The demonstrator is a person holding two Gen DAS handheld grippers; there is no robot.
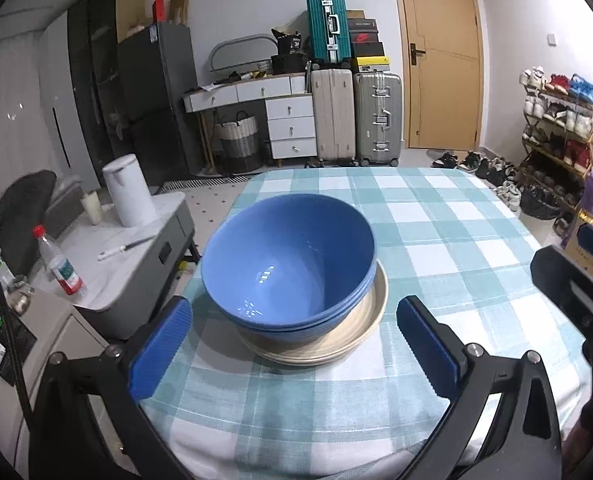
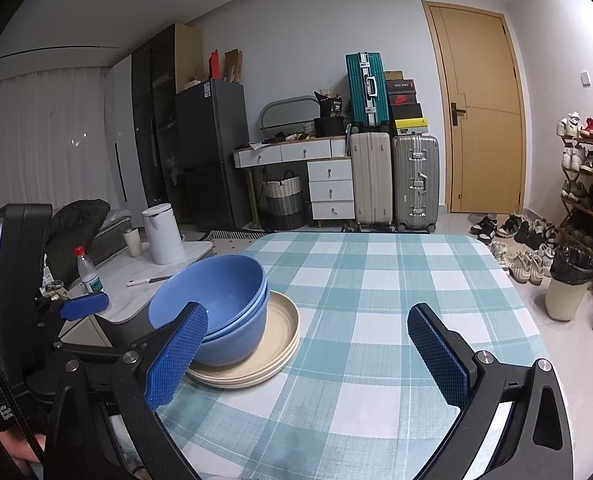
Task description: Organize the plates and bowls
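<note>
My left gripper and right gripper both gape empty; 2 blue bowls nest on cream plates near the table's left edge.

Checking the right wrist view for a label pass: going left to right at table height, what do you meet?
Water bottle → blue bowls → beige plates → bare checked tablecloth → bin on the floor.

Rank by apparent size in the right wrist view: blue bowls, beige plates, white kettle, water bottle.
1. Beige plates, widest footprint, though the blue bowls nested on them look close in bulk.
2. White kettle.
3. Water bottle.
Kettle and bottle sit farther back, so their true sizes are uncertain.
</note>
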